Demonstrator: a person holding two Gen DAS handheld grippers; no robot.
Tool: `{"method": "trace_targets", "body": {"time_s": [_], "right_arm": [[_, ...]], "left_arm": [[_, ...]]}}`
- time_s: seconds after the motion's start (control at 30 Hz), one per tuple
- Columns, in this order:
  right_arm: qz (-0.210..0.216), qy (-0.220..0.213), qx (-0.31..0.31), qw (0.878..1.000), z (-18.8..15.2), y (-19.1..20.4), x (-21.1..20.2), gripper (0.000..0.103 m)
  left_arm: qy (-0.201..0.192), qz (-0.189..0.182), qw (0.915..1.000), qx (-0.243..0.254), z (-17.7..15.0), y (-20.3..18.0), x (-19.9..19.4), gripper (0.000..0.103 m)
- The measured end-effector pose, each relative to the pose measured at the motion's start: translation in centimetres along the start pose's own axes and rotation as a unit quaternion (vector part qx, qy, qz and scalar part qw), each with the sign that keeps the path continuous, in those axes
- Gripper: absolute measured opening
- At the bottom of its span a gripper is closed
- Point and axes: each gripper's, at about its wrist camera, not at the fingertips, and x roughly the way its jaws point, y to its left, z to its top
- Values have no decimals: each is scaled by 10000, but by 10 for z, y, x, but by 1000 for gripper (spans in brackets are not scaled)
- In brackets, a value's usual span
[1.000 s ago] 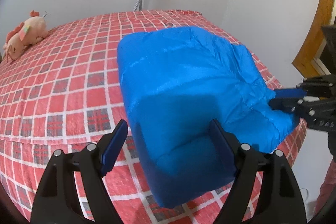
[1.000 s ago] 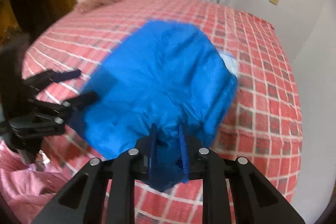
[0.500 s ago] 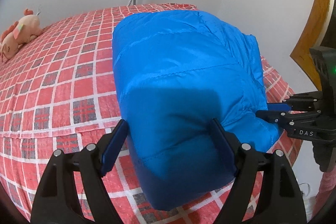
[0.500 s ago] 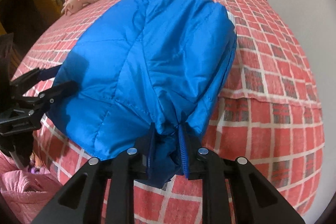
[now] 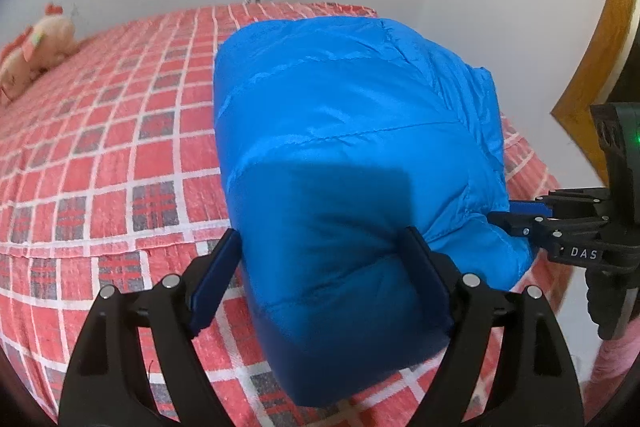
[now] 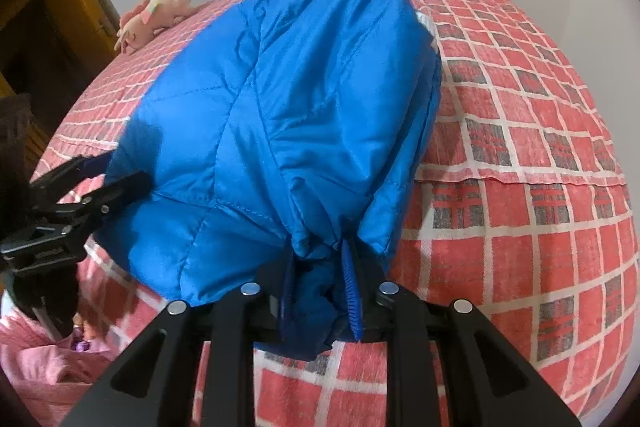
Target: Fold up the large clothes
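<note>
Covering most of the room, a wide bed under a red, white and grey checked cotton bedspread (image 5: 120, 163) carries the work. Near its front edge sits a bright blue quilted puffer jacket (image 5: 344, 131), already doubled into a thick, puffy bundle, with its near end overhanging the edge toward the person. A pale pink plush toy animal (image 5: 32, 55) lies well apart, at the far left of the bed by the white wall.

At the bundle's near left corner, the left gripper (image 5: 324, 287) has its blue-padded fingers (image 5: 212, 287) spread wide, straddling the padded fold; whether the pads actually press the fabric I cannot tell. At the near right corner, the right gripper (image 6: 320, 303) has its fingers drawn close together, pinching a gathered wad of blue fabric that bulges out between and below them.

The step appears to be carrying or settling the folded bundle on the bed. Doing it well probably means keeping both corners level and moving them together, so the slippery, air-filled layers do not slide apart. The left fingers would likely need to close firmly over the whole thickness before any lift. Lowering slowly and pressing the air out should help the fold stay put; releasing too early could let the jacket spring open or slip off the edge.
</note>
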Motion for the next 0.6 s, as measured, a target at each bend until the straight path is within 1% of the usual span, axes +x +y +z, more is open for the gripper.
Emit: {"method": "trace_targets", "body": {"time_s": [0.07,0.17,0.3,0.37,0.43,0.53,0.6], "right_arm": [[-59,-88,-32,9999,4,2,-14,29],[-314,-325,-197,9988,16,10,-37,32],[-578,-565,-350,9961,47,19,-45,32],[-612,-597,-385,9956,66,22,-39,32],[-563,-521,-391,9963,82,22,-26,32],[-635,-312,-350,9969,96,17,-2,32],[-794,-184,-288,9963,98,8,11,30]], "left_arm": [[104,-178,9997,-130,7,9,-5,81],[-53,-55,9999,-94,20,16,-17,79],[-219,96,9997,53,48,16,-20,79],[-194,200,9996,103,63,15,-12,79],[-93,236,9996,105,76,15,2,78],[92,251,9996,99,85,16,20,77],[252,179,9995,45,87,18,35,80]]}}
